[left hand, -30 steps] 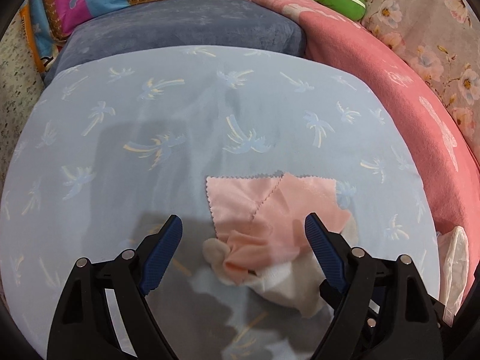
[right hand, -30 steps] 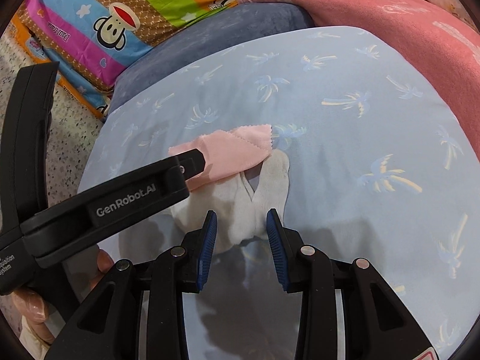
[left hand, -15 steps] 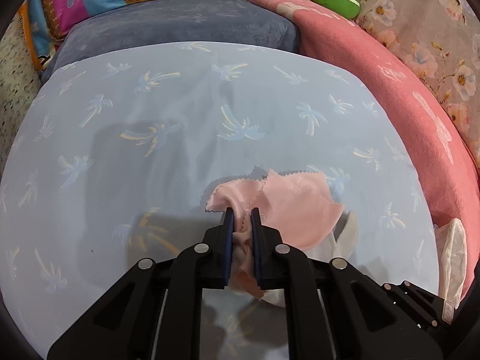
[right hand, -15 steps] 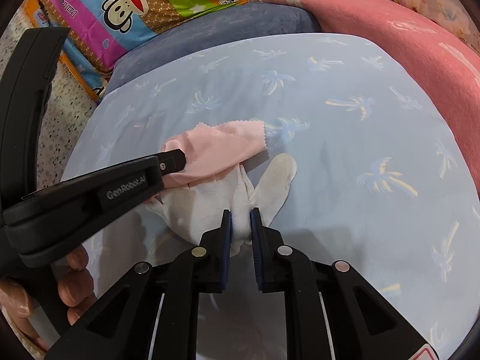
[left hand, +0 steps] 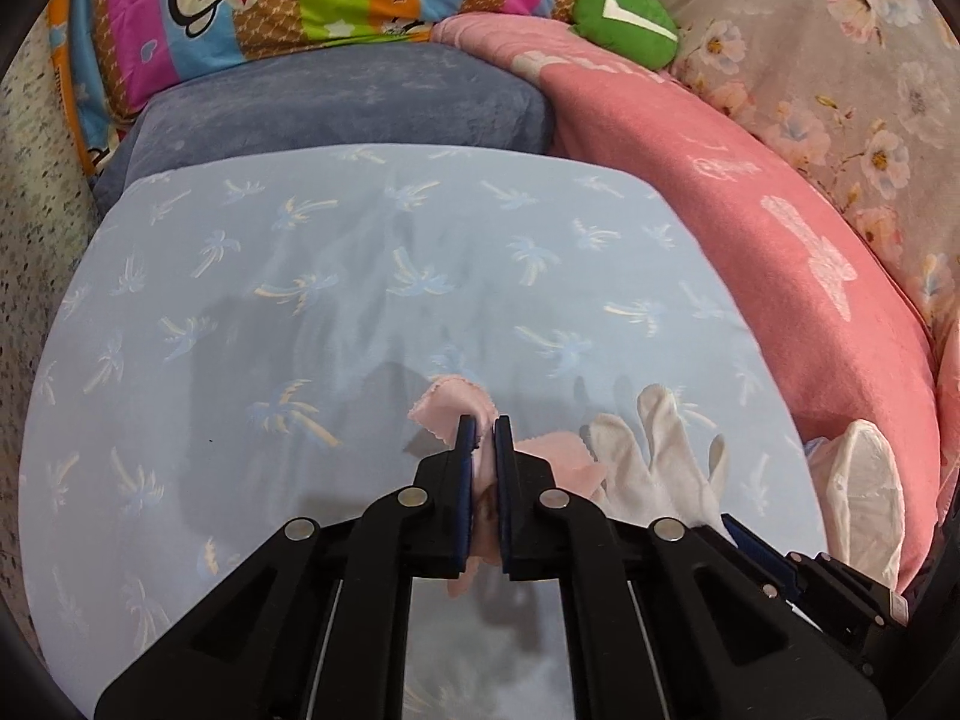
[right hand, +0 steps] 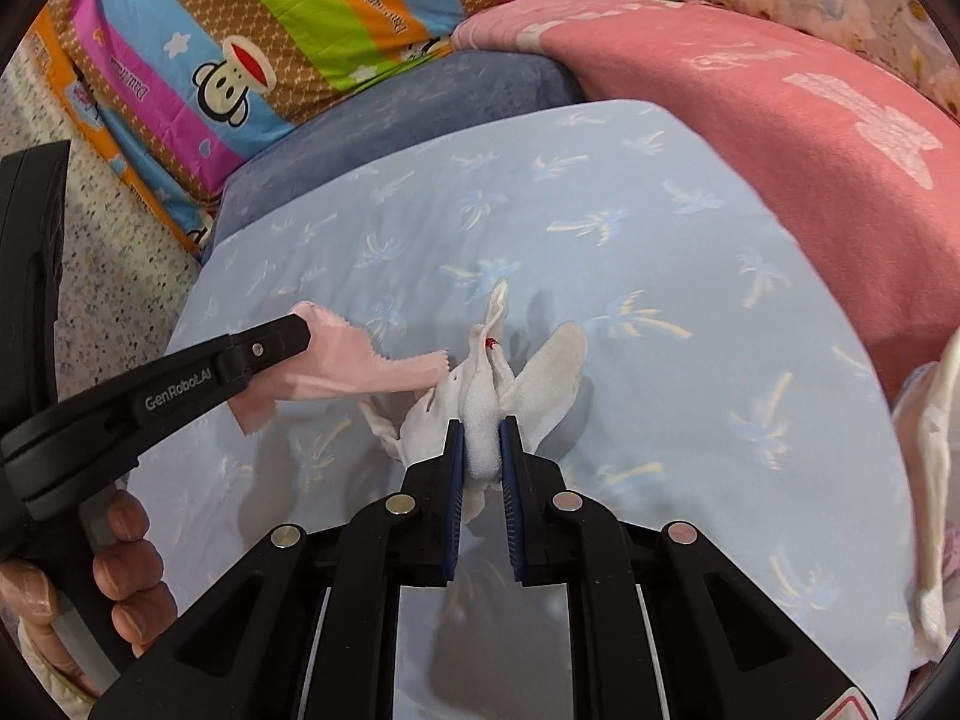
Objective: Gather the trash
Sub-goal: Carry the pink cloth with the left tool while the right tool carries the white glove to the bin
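A thin pink cloth (left hand: 450, 405) with a zigzag edge is pinched in my left gripper (left hand: 483, 426), which is shut on it and holds it just above the pale blue palm-print sheet (left hand: 360, 312). In the right wrist view the same pink cloth (right hand: 366, 360) hangs from the left gripper's fingers (right hand: 282, 336). A white cotton glove (right hand: 540, 372) is bunched between the pads of my right gripper (right hand: 480, 432), shut on it and raised off the sheet (right hand: 690, 312). The glove (left hand: 654, 456) shows in the left wrist view to the right.
A pink blanket (left hand: 750, 228) borders the sheet on the right, a blue-grey cushion (left hand: 336, 102) lies behind it, and a striped cartoon pillow (right hand: 270, 42) and green plush (left hand: 624, 18) sit at the back. A white bag-like item (left hand: 864, 492) lies at the right edge. A hand (right hand: 126, 564) grips the left tool.
Both grippers went from open to shut, the left on the pink cloth, the right on the white glove. Both have since lifted, pulling cloth and glove apart and up off the sheet.
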Tool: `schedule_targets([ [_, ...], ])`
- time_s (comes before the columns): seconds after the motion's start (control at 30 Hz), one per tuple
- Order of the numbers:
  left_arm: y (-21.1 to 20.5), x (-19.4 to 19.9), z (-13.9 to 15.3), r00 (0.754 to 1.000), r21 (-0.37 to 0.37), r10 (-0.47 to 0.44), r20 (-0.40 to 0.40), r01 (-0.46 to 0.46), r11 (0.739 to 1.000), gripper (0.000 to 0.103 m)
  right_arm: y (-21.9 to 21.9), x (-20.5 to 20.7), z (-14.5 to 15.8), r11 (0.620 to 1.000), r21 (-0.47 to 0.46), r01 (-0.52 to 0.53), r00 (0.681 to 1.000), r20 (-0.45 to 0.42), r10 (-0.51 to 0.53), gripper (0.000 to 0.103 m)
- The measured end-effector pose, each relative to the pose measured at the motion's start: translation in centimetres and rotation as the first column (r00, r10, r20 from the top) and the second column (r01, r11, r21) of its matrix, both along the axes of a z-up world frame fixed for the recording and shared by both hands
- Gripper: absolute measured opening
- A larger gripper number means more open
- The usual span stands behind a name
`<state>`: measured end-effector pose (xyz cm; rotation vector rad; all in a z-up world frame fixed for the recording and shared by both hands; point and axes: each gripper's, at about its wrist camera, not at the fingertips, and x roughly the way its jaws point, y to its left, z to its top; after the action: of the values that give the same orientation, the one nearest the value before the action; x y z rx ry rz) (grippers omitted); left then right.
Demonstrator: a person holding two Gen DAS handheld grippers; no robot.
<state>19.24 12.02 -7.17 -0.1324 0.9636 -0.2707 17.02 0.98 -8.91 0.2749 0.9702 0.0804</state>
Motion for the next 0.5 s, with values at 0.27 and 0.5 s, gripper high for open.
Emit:
schedule_targets([
  [0.27, -3.8, -2.8, 2.4, 0.995, 0.02, -0.074, 0.072, 0.073, 0.997, 0.006, -3.3, -3.2, 2.9, 0.998, 0.004, 0.068, 0.996, 0.062, -0.068, 0.012],
  [0.5, -7.1, -5.0, 4.2, 0.985, 0.019, -0.133, 0.115, 0.131, 0.991, 0.006, -7.2, -5.9, 5.1, 0.99, 0.012, 0.141, 0.983, 0.115, -0.142, 0.012],
])
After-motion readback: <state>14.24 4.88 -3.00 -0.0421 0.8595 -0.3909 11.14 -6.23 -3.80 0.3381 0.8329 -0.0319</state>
